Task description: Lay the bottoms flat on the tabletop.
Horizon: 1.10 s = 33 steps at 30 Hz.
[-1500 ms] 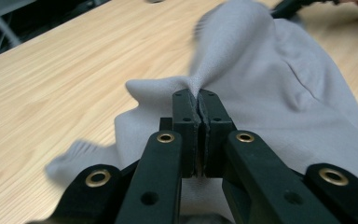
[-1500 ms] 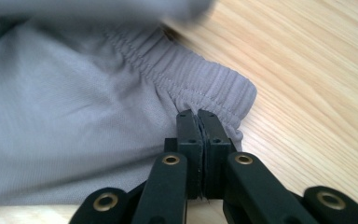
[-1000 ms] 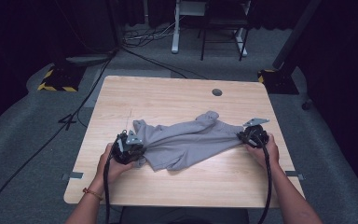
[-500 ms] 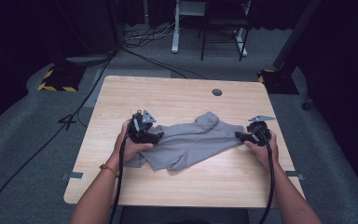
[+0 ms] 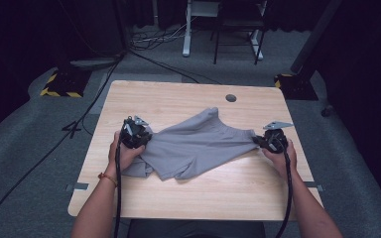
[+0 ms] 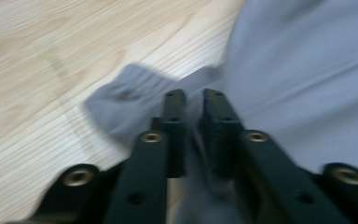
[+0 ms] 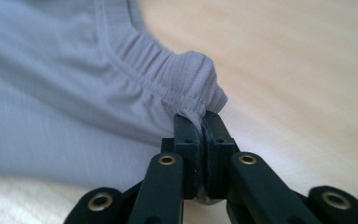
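Garment (image 5: pixel 198 145) — grey shorts — lies spread across the middle of the bench (image 5: pixel 178 99), now drawn out lengthwise between both hands. Left gripper (image 5: pixel 135 133) has moved up from the near-left corner to the cloth's left end; its jaws have just been closing and pinch a fold (image 6: pixel 193 140). Right gripper (image 5: pixel 270 141) has just closed too, jaws clamped on the ribbed waistband (image 7: pixel 191 88). Judgement: both ends secured, ready to stretch flat. Surroundings — cable hole (image 5: pixel 231 97), trailing cables; nothing obstructs.
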Each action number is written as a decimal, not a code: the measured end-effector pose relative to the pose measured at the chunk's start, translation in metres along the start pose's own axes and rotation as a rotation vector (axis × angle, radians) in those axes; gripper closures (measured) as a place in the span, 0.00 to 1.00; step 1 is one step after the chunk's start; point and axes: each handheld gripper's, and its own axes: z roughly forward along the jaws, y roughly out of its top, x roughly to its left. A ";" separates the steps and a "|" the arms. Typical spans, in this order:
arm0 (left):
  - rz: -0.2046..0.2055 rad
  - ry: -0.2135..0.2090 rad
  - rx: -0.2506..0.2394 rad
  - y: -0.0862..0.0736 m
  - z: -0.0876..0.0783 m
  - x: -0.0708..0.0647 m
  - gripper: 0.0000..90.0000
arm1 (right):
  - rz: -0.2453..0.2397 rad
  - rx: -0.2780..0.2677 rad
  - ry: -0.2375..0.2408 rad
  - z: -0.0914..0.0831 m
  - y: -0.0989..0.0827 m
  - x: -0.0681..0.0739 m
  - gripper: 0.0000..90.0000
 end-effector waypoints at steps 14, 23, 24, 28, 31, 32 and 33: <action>-0.017 -0.052 0.029 -0.032 -0.006 0.006 0.83 | 0.171 0.067 -0.170 -0.015 -0.018 -0.051 0.88; 0.069 -0.249 -0.047 -0.039 -0.030 -0.039 0.39 | 0.144 0.004 -0.106 -0.019 -0.015 -0.043 0.55; 0.095 -0.230 -0.022 -0.040 -0.028 -0.045 0.39 | 0.124 -0.010 -0.075 -0.018 -0.014 -0.039 0.54; 0.113 -0.237 -0.007 -0.045 -0.020 -0.054 0.49 | 0.024 0.006 0.052 -0.005 -0.008 -0.014 0.49; 0.112 -0.260 -0.013 -0.044 -0.018 -0.052 0.66 | -0.016 0.025 0.132 0.009 -0.004 0.002 0.48; 0.117 -0.260 -0.014 -0.044 -0.018 -0.051 0.71 | -0.039 0.047 0.145 0.013 -0.003 0.007 0.48; 0.120 -0.248 -0.024 -0.044 -0.019 -0.050 0.73 | -0.056 0.059 0.151 0.017 -0.003 0.010 0.49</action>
